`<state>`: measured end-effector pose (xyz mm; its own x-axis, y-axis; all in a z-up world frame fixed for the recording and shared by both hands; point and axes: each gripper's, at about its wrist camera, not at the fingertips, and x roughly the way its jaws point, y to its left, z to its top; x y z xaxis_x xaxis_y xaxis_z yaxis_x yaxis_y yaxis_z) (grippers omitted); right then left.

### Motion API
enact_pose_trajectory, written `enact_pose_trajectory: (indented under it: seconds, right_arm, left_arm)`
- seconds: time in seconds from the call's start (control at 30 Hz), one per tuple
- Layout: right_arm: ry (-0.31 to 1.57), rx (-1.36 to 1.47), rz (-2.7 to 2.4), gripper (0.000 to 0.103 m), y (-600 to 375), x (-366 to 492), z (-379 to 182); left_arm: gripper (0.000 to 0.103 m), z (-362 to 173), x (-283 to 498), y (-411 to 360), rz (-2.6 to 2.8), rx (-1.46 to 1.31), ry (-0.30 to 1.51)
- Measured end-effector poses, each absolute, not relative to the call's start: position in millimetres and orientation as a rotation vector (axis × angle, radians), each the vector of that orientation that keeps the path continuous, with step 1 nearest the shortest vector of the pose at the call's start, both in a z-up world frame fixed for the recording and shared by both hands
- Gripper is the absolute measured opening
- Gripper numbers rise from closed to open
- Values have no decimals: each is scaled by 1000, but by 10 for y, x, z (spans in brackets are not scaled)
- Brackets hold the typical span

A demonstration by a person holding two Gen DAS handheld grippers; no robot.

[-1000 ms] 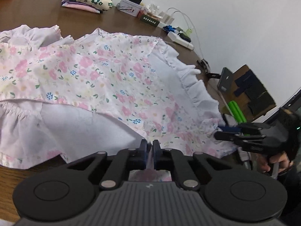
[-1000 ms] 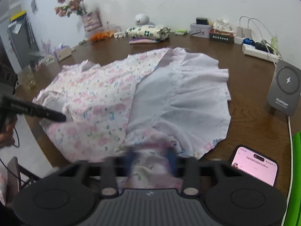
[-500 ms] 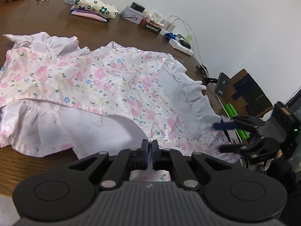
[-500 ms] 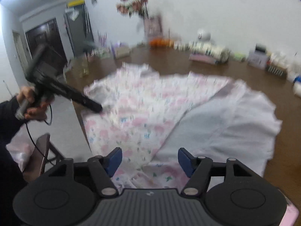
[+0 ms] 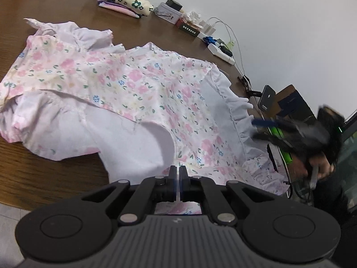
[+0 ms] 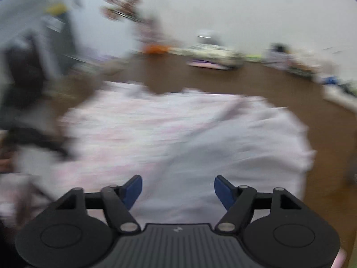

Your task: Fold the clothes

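One floral dress (image 5: 138,93) spread on one brown table (image 5: 44,174); one stack of folded clothes (image 5: 125,5) at the far edge; two grippers: left gripper (image 5: 178,174), right gripper (image 5: 265,129); one hand (image 5: 316,167) on the right handle; one tin box (image 5: 168,13); one tissue box (image 5: 189,25); one white power strip (image 5: 221,53); one phone (image 5: 266,98) on a stand; one bunch of flowers (image 6: 122,6), blurred

Pink-floral dress (image 5: 138,84) (brown table (image 5: 55,174)).

Black grippers (image 6: 178,186) with silver pivot screws and blue-padded fingers (image 6: 132,187).
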<state>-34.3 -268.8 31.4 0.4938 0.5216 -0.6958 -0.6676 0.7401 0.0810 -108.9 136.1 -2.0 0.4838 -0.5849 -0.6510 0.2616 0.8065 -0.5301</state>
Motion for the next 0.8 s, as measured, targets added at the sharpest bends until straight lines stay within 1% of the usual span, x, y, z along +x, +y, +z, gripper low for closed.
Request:
enact_pose_trajectory:
  seconds: [0.03, 0.07, 0.1, 0.13, 0.17, 0.23, 0.4, 0.57, 0.6, 0.63, 0.67, 0.7, 0.73, 0.77, 0.8]
  right_arm:
    - [786, -235, 691, 39, -2629, -253, 287]
    - [819, -238, 676, 30, -2582, -166, 244]
    - [853, -235, 657, 18, -2539, -83, 187]
    - [871, -230, 640, 15, -2512, -21, 148]
    - [867, -220, 626, 16, -2508, 10, 136]
    - [859, -201, 596, 9, -2503, 72, 114]
    - [817, -220, 498, 8, -2456, 257, 70]
    - [790, -229, 442, 9, -2406, 574, 58]
    - [800, -226, 427, 10, -2403, 647, 75]
    - [805, -210, 439, 14, -2417, 661, 119]
    - [801, -178, 489, 16, -2455, 588, 202]
    - [796, -145, 540, 17, -2492, 515, 285]
    - [791, -113, 590, 22, -2530, 442, 368]
    - [799, -80, 659, 29, -2558, 347, 436]
    - [830, -50, 753, 43, -2569, 212, 465]
  left_arm:
    - [2, -44, -1079, 1348, -527, -385, 937]
    - [2, -70, -1066, 1337, -521, -384, 941]
    - [2, -93, -1055, 1326, -518, -385, 945]
    - [2, -113, -1044, 1314, -518, -387, 949]
    - [2, -127, -1041, 1305, -520, -390, 951]
    - [2, -149, -1027, 1289, -522, -398, 950]
    - [2, -188, -837, 1234, -526, -417, 963]
    - [4, -40, -673, 1176, -516, -369, 942]
    - [5, -9, -647, 1180, -511, -369, 934]
    - [5, 14, -641, 1191, -507, -376, 926]
    - [8, 20, -656, 1209, -513, -394, 921]
    - [14, 19, -677, 1231, -522, -415, 917]
    - [19, 7, -698, 1248, -529, -438, 918]
    - [32, -17, -720, 1249, -533, -460, 921]
    - [38, -36, -729, 1229, -534, -465, 922]
